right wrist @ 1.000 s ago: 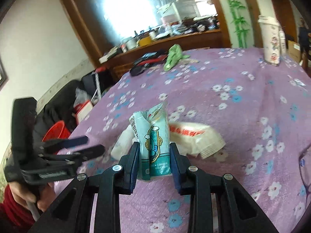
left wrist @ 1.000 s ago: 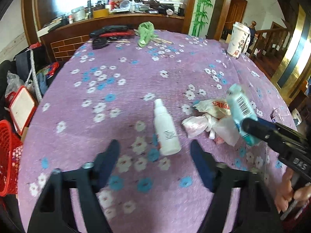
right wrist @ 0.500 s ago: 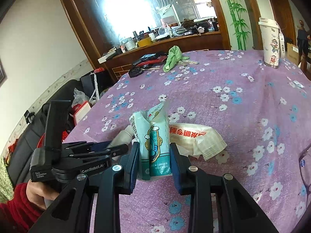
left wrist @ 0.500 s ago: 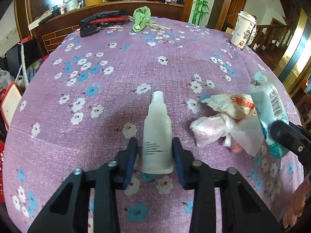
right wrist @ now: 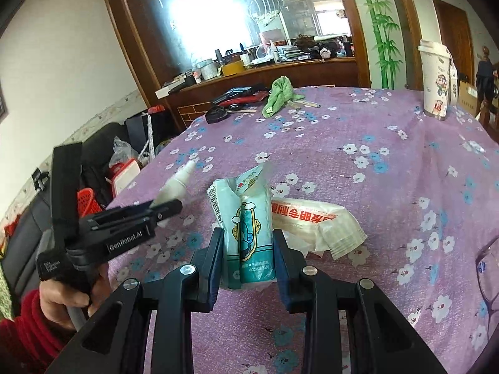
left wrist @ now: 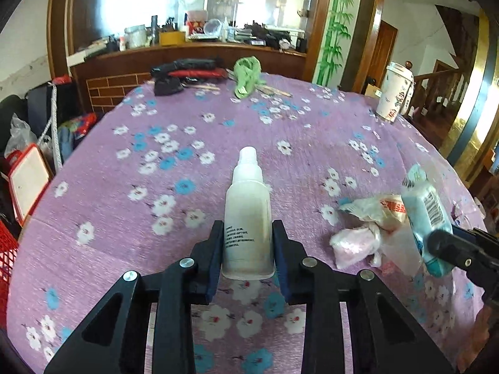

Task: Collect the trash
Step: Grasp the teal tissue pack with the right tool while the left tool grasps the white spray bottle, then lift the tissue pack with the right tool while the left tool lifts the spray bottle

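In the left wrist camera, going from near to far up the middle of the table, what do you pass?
Left gripper → white spray bottle held in it → bare flowered tablecloth → green cloth → wooden counter behind the table.

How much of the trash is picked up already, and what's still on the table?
Nothing looks binned yet. In hand: the left gripper is shut on the white spray bottle, and the right gripper is shut on the teal tissue pack. Still lying on the purple flowered tablecloth: the white wrapper with red print and the pink crumpled bag.
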Demonstrator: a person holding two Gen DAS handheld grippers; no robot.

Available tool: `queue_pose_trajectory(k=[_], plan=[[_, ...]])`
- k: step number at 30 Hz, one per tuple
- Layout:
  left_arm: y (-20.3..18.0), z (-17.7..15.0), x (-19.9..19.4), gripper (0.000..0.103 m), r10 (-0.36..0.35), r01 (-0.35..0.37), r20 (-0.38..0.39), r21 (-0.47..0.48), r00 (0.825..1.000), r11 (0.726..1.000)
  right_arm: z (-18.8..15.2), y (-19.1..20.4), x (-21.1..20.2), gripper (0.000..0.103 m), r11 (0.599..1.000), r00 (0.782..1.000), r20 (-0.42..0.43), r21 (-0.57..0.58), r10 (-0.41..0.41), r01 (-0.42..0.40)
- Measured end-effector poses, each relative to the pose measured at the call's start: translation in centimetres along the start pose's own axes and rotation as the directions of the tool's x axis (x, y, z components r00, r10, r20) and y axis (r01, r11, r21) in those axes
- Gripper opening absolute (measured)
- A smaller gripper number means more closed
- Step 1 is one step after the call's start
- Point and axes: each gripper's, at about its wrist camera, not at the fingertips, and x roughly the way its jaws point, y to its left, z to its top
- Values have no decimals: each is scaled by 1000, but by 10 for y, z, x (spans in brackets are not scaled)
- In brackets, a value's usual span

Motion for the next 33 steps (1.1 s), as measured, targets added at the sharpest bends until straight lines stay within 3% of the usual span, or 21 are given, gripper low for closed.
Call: queue_pose_trajectory(k=[33], plan=[[-6, -2, -7, 29, 37, -40, 49, 53, 998, 998, -1, -2, 1, 33, 999, 999, 0, -5, -43, 43]])
